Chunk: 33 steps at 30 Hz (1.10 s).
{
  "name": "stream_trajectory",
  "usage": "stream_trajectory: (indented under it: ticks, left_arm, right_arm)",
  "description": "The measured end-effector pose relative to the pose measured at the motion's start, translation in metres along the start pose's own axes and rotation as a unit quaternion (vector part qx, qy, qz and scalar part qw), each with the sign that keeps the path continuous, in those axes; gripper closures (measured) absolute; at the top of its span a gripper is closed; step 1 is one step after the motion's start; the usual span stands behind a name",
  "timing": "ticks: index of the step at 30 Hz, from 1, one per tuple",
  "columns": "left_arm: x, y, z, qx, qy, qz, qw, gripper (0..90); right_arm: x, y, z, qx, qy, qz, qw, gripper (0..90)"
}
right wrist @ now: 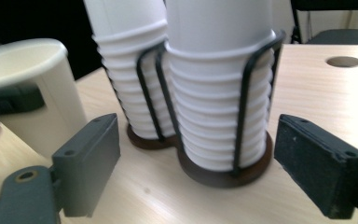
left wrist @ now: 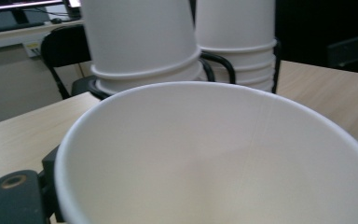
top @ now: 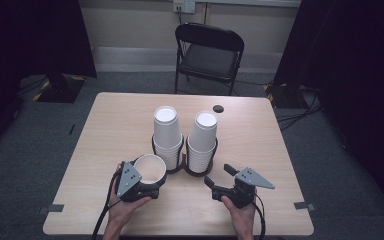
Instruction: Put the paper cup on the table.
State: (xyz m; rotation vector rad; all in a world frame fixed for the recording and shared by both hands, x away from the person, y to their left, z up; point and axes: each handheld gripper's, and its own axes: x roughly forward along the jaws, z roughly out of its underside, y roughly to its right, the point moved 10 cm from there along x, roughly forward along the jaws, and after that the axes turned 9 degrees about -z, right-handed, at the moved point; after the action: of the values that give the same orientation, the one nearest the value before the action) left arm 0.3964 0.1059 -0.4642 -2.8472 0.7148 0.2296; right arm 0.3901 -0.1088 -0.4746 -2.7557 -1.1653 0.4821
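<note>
My left gripper (top: 149, 186) is shut on a single white paper cup (top: 150, 169), which stands mouth-up near the table's front left. In the left gripper view the cup's open mouth (left wrist: 214, 158) looms close between the jaws. Behind it, two stacks of upside-down white cups (top: 167, 135) (top: 202, 140) sit in a black wire holder (top: 185, 169). My right gripper (top: 218, 176) hovers open just right of the holder, with nothing between its pads. In the right gripper view its fingers (right wrist: 91, 163) frame the nearer stack (right wrist: 219, 107), and the held cup (right wrist: 32, 93) shows at the left.
A black folding chair (top: 210, 50) stands beyond the table's far edge. A small dark round hole (top: 218, 108) lies in the tabletop (top: 115, 125) behind the stacks. Bare wood stretches to the left and right of the holder.
</note>
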Motion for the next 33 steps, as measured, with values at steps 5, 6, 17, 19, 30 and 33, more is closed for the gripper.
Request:
stream_trajectory:
  ticks: [5, 6, 17, 19, 30, 33]
  left_arm:
    - [0.003, -0.009, -0.005, 0.007, -0.001, -0.010, 0.9999, 10.1]
    - [0.003, -0.011, -0.006, 0.005, -0.001, -0.012, 0.9999, 10.1]
    - [0.003, -0.053, -0.015, -0.033, 0.005, -0.056, 0.9979, 9.8]
    - [0.004, -0.060, -0.016, -0.035, 0.007, -0.068, 0.9970, 9.7]
    - [0.023, -0.089, -0.014, -0.066, -0.002, -0.080, 0.9946, 8.9]
    - [0.030, -0.095, -0.010, -0.068, -0.011, -0.083, 0.9941, 8.7]
  right_arm:
    - [0.003, 0.002, 0.012, -0.009, -0.002, 0.019, 0.9998, 13.9]
    - [0.003, 0.003, 0.013, -0.012, -0.003, 0.026, 0.9996, 13.9]
    - [-0.010, 0.031, 0.025, -0.009, 0.005, 0.129, 0.9917, 13.7]
    - [-0.012, 0.036, 0.026, -0.010, 0.011, 0.133, 0.9910, 13.7]
    - [-0.016, 0.046, 0.029, -0.015, 0.026, 0.129, 0.9912, 13.7]
    - [-0.014, 0.045, 0.029, -0.016, 0.032, 0.122, 0.9919, 13.6]
